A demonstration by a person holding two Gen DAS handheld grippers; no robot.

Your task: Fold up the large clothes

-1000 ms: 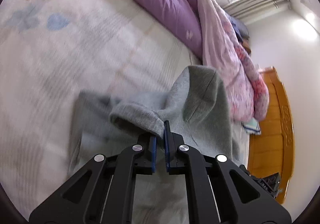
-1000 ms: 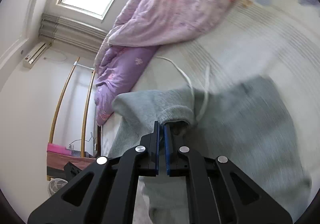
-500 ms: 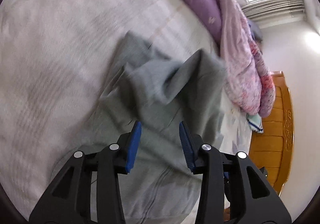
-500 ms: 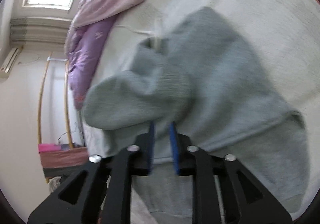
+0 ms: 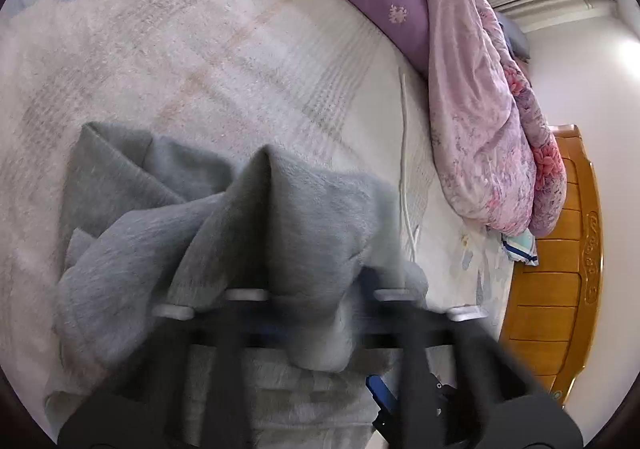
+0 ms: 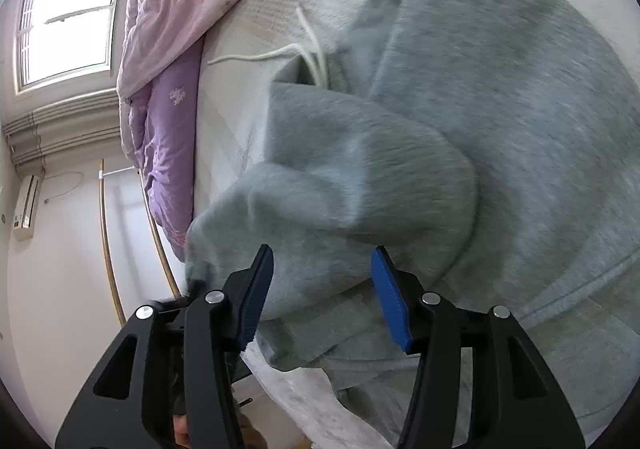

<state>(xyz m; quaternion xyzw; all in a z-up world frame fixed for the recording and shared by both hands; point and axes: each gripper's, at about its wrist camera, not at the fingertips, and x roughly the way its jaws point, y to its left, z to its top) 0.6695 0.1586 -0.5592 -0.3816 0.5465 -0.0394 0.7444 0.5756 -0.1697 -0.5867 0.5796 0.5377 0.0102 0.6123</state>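
Both claws hung over the grey sweatshirt (image 6: 500, 109) heaped on the bed.

Right gripper (image 6: 322, 289) stood with its blue pads apart, having just been opening, a fold of grey cloth lying loose between them without being pinched. Left gripper (image 5: 316, 325) was smeared by blur; its jaws had just been closing, with a hump of the same cloth draped over them, so its grip could not be told. Beyond, a white drawstring (image 6: 280, 55) trailed onto the pale bedsheet (image 5: 200, 49), and a purple-pink quilt (image 5: 472, 89) lay bunched along the far side near a wooden headboard (image 5: 560, 289).
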